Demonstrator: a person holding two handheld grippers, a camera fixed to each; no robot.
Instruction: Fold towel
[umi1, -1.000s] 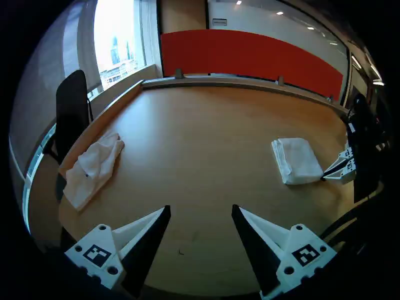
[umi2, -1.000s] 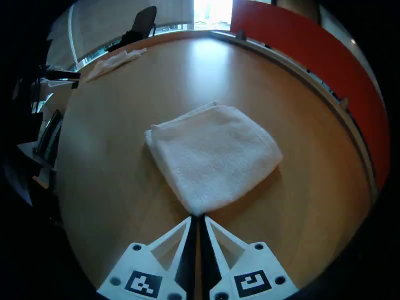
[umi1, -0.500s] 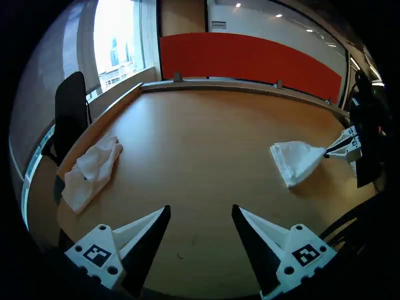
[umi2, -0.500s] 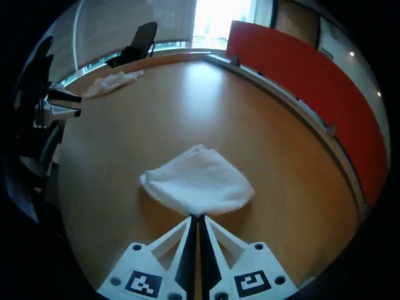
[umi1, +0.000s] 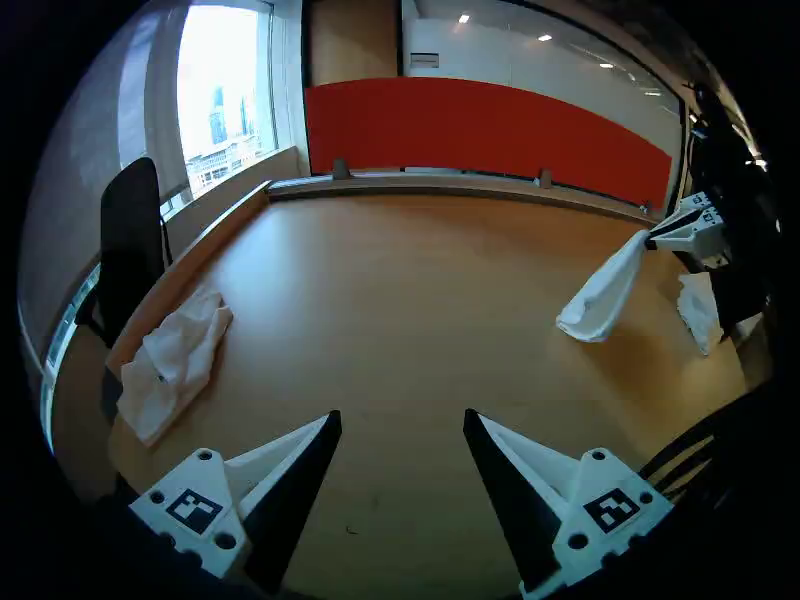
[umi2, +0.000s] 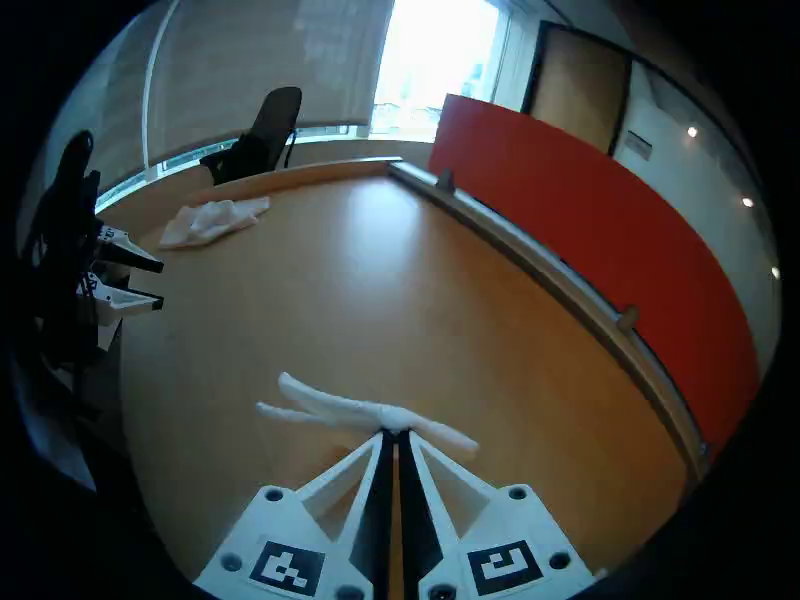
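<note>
A white towel (umi1: 603, 297) hangs by one corner from my right gripper (umi1: 655, 240), its lower end just above or touching the wooden table (umi1: 400, 290). In the right gripper view the towel (umi2: 365, 412) droops in front of the right gripper (umi2: 398, 437), whose fingers are shut on its corner. My left gripper (umi1: 400, 440) is open above the near part of the table with nothing between its fingers. It also appears far left in the right gripper view (umi2: 135, 280). A second, crumpled white towel (umi1: 170, 355) lies at the table's left edge (umi2: 212, 220).
A black chair (umi1: 130, 240) stands beyond the table's left edge by the window. A red partition (umi1: 480, 125) runs along the far edge behind a raised rail. Another white cloth (umi1: 697, 312) shows at the right, beside the person's dark clothing.
The right gripper has risen with the towel's corner. The folded towel left the table and now hangs loose. The left gripper stayed open and hardly moved.
</note>
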